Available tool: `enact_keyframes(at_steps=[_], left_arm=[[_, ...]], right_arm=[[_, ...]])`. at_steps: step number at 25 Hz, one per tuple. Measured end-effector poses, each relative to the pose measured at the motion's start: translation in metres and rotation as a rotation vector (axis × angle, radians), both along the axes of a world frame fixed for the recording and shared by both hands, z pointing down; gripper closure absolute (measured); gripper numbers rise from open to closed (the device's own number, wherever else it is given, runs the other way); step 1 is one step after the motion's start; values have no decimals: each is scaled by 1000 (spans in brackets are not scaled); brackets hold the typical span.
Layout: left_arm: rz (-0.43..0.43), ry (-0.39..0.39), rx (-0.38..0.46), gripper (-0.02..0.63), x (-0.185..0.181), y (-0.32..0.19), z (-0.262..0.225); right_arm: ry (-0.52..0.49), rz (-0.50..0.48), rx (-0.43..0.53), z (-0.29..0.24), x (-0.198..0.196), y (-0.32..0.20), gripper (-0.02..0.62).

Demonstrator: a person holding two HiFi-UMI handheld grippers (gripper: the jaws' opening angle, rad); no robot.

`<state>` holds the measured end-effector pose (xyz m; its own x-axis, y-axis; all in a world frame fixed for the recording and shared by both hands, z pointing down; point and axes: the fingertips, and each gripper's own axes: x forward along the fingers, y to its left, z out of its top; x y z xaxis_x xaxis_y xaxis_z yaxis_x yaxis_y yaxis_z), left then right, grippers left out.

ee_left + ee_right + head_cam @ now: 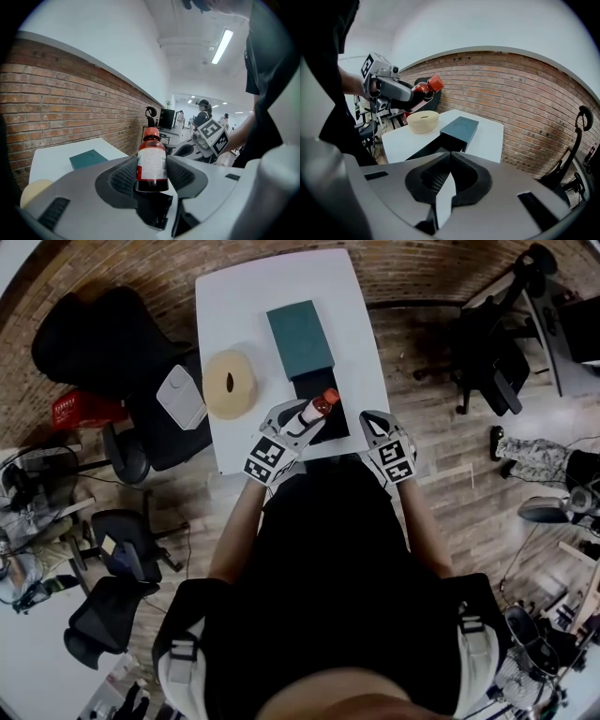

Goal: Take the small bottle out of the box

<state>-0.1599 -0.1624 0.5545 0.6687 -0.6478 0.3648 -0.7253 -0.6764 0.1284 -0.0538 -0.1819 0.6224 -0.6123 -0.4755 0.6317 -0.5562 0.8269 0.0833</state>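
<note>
The small bottle point(152, 159) is held between the jaws of the left hand-held gripper point(298, 421), raised clear of the open box point(302, 338) on the table point(234, 306). The right hand-held gripper point(449, 161) is closed on nothing.

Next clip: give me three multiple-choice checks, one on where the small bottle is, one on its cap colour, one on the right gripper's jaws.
1. The small bottle is: A in the box; B between the left gripper's jaws; C on the floor.
2. Its cap is: A blue; B green; C red.
3. The right gripper's jaws are: A together, empty; B wide apart; C on the bottle.
Key: B, the pads press its sides; C, seen in the left gripper view; A, they meet with nothing between.
</note>
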Motion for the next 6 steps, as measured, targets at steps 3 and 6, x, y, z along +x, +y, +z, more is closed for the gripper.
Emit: enact_keyframes(at_steps=[3,6], left_arm=[[3,-6,-16,399,-2,-1,8],[8,-20,-34,398,-5,-3,17]], right_arm=[[6,0,-4,3,0,0,598],[8,4,-4,3,-1,-3,598]])
